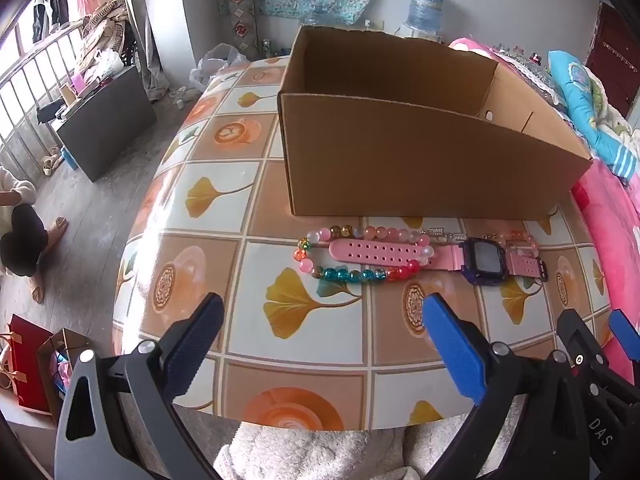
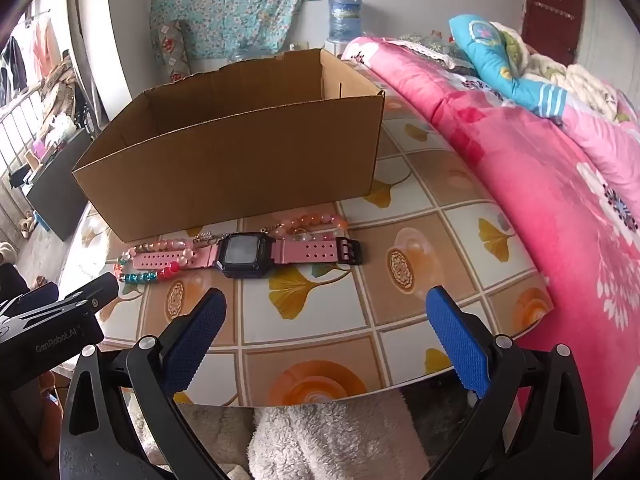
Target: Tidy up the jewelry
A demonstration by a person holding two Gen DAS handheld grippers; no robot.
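A pink-strapped digital watch (image 1: 484, 258) (image 2: 246, 254) lies flat on the patterned table, just in front of an open cardboard box (image 1: 420, 160) (image 2: 232, 172). A multicoloured bead bracelet (image 1: 352, 274) (image 2: 160, 274) loops around the watch's strap end. A second pink bead bracelet (image 1: 518, 236) (image 2: 316, 220) lies behind the watch by the box. My left gripper (image 1: 324, 320) hovers open above the near table, short of the multicoloured bracelet, holding nothing. My right gripper (image 2: 326, 312) stands open too, nearer than the watch and empty. The box's floor is hidden.
The table (image 1: 224, 200) (image 2: 440, 240) has a leaf and cup pattern. A bed with pink bedding (image 2: 540, 160) presses against its right side. A fluffy white garment (image 2: 328, 440) sits under the near edge. On the floor at left: a dark cabinet (image 1: 108, 128), gift bags (image 1: 36, 364).
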